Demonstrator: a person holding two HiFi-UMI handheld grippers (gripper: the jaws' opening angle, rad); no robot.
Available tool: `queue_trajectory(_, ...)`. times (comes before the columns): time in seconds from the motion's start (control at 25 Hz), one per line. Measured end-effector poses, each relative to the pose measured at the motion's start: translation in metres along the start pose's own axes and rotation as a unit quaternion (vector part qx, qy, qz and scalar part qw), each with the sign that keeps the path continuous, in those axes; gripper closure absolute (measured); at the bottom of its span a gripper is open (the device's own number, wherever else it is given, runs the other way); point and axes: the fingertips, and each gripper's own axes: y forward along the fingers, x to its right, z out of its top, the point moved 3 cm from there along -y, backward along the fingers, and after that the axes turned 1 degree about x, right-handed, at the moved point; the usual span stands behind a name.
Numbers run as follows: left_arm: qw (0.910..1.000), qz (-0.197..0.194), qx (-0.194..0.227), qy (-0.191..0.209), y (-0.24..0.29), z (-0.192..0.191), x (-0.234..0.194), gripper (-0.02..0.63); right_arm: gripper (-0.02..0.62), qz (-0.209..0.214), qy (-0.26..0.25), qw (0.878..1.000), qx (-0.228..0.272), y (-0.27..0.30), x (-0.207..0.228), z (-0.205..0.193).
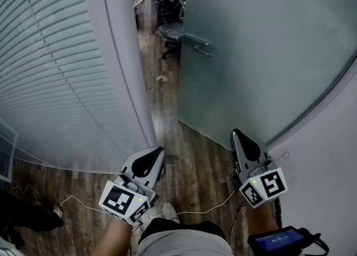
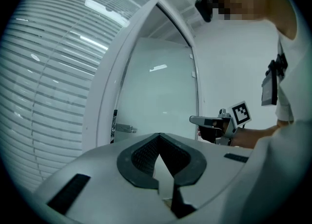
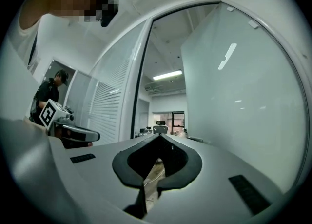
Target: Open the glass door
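Wooden floor (image 1: 192,163) leads past the glass door (image 1: 262,54), ajar at upper right; left gripper (image 1: 158,151) and right gripper (image 1: 236,135) jaws pressed together, empty.

A wood floor (image 1: 192,163) runs past white slatted blinds (image 1: 50,76) to office chairs (image 1: 170,30) under a ceiling light (image 3: 167,75).

A wood-plank floor (image 1: 189,165) runs on into a far room where dark office chairs (image 1: 170,30) stand under a glowing ceiling light (image 3: 167,75). Horizontal blinds (image 1: 50,71) fill the partition at the left. A thin white cable (image 1: 78,199) trails across the floor near a bystander in dark clothes (image 3: 48,91)
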Motion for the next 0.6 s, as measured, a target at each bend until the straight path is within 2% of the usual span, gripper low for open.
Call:
queue_trajectory(0.12,0.9999,0.009,0.006,-0.003,-0.026,0.009,0.012,0.607,0.594,0.010,-0.019,1.000,0.006,-0.024,-0.025,0.021)
queue_trajectory(0.28,0.9996,0.022,0.014,-0.013,-0.078,0.025,0.031,0.607,0.594,0.016,-0.018,1.000,-0.002,-0.059,-0.066,0.046)
queue_trajectory(0.48,0.9993,0.035,0.013,-0.003,-0.088,0.000,0.092,0.607,0.594,0.026,-0.010,1.000,0.010,-0.124,-0.051,0.027)
queue_trajectory(0.6,0.9991,0.041,0.008,0.001,-0.093,-0.010,0.114,0.607,0.594,0.034,-0.010,0.999,0.018,-0.148,-0.047,0.023)
